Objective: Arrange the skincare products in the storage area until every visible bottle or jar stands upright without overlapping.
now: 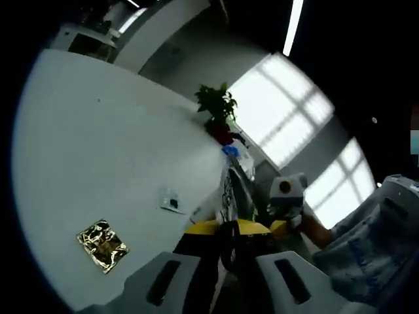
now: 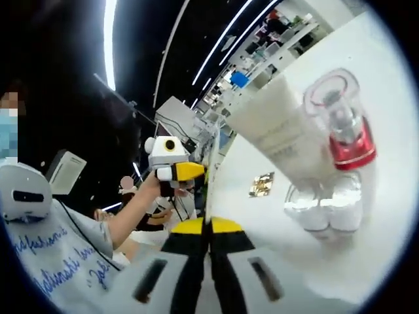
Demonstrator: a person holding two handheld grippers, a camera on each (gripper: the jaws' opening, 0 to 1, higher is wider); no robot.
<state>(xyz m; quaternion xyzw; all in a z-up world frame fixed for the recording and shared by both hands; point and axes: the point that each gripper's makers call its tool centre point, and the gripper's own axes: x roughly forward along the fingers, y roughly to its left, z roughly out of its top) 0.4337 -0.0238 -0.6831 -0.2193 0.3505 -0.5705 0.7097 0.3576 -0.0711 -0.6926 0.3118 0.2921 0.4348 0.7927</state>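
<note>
In the left gripper view, the left hand-held gripper (image 1: 229, 252) has its grey, yellow-tipped jaws drawn close on something thin and dark between the tips; what that thing is I cannot tell. Rising just beyond the tips is a flat white packet with dark print (image 1: 234, 186), tilted and seen edge-on. The white worktop (image 1: 98, 144) spreads away to one side, carrying a crumpled gold foil square (image 1: 103, 245) well apart from the jaws and a small white card (image 1: 171, 200) nearer to them. A green potted plant (image 1: 217, 108) stands at the worktop's far edge, before bright windows (image 1: 288, 104). The right hand-held gripper (image 1: 287, 196) comes in from the right, held by a person's hand.

In the right gripper view, the right hand-held gripper (image 2: 208, 229) has its yellow-tipped jaws pressed together, with a thin pale edge standing up between them. Off to the side, apart from the tips, the skincare products sit together on the worktop (image 2: 366, 59): a large white tube with printed text (image 2: 281, 134), a clear-capped bottle with a red band (image 2: 344, 127) touching it, and two clear-lidded white jars (image 2: 324, 206) just beside them. The gold foil square (image 2: 262, 184) lies between the products and the jaws. A person in a grey printed shirt (image 2: 59, 255) holds the left hand-held gripper (image 2: 171, 162) up in this view.
</note>
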